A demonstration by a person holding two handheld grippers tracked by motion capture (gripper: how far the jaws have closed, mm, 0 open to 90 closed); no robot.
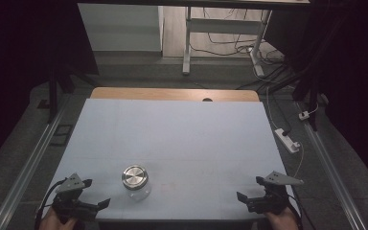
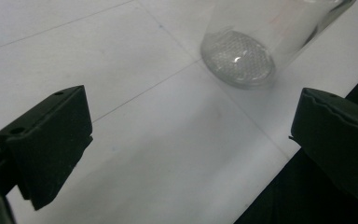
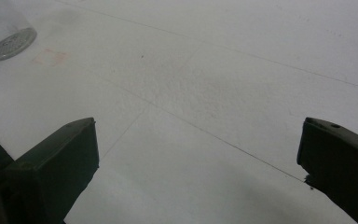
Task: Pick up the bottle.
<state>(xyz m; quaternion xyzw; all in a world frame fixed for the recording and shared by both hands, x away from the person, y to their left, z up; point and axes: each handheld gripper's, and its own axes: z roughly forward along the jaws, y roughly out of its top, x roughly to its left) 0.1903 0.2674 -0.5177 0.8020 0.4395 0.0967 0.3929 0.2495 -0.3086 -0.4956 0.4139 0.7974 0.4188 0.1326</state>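
Observation:
A clear glass jar point(image 1: 135, 182) with a round metal lid stands upright near the front of the white table, left of centre. Its textured glass base point(image 2: 238, 59) shows close ahead in the left gripper view, and far off at the upper left in the right gripper view point(image 3: 10, 38). My left gripper point(image 1: 96, 192) is at the front left corner, open, jaws wide apart with nothing between them, a short way left of the jar. My right gripper point(image 1: 250, 188) sits at the front right corner, open and empty too.
The white table cover point(image 1: 172, 129) spans the whole top, with a wooden strip point(image 1: 172, 94) at the far edge. A power strip point(image 1: 287, 140) and cables lie on the floor to the right. A desk frame point(image 1: 220, 33) stands behind.

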